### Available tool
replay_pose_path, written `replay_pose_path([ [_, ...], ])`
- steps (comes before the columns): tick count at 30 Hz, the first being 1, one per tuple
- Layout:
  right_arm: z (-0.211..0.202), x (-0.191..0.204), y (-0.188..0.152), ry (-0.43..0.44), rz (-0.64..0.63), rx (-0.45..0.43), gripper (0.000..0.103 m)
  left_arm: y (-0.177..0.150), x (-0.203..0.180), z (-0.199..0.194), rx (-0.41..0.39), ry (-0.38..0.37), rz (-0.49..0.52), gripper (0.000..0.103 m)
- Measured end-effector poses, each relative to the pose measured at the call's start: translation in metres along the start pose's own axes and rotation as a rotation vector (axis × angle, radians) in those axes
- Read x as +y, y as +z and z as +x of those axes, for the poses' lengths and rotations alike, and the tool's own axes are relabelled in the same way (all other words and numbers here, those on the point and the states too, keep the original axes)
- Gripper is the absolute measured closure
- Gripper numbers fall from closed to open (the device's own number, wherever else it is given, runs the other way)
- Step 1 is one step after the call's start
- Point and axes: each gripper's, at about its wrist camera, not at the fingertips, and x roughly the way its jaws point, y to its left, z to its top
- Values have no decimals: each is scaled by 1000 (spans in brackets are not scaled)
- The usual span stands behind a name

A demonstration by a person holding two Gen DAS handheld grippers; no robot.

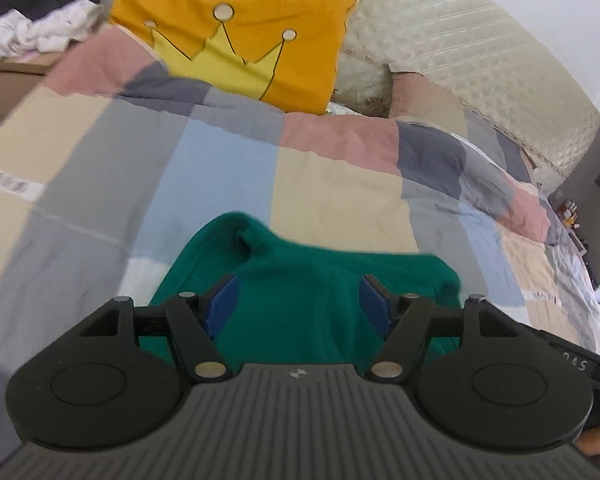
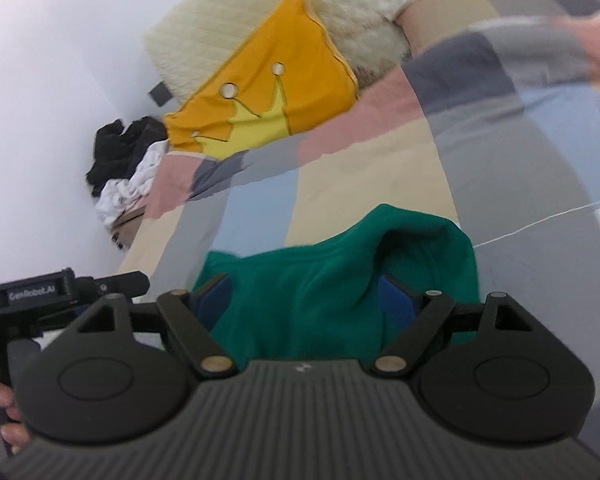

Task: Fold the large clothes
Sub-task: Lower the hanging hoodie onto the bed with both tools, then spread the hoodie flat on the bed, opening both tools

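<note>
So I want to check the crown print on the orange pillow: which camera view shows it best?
The left wrist view: the orange pillow sits upright and fairly sharp, crown whole. In the right wrist view the pillow appears tilted and more blurred, though the crown still shows.

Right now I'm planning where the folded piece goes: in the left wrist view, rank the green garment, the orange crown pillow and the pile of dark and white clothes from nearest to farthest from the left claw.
1. Green garment, right under the open left claw.
2. Orange crown pillow, straight ahead at the bed's head.
3. Pile of dark and white clothes, far upper left, off the bed.
</note>
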Motion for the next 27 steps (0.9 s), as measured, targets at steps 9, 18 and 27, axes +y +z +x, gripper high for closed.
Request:
replay_pose_path([
  [9,-140,67,-48,-22,-135,-94,20,-87,-25,-150,-65,19,22,31],
  [18,-232,90,-138,-63,-237,-92,21,-193,3,-264,-49,81,-20,31],
  [27,-260,62,-245,-70,-306,22,21,-279,65,-284,91,121,-94,29],
])
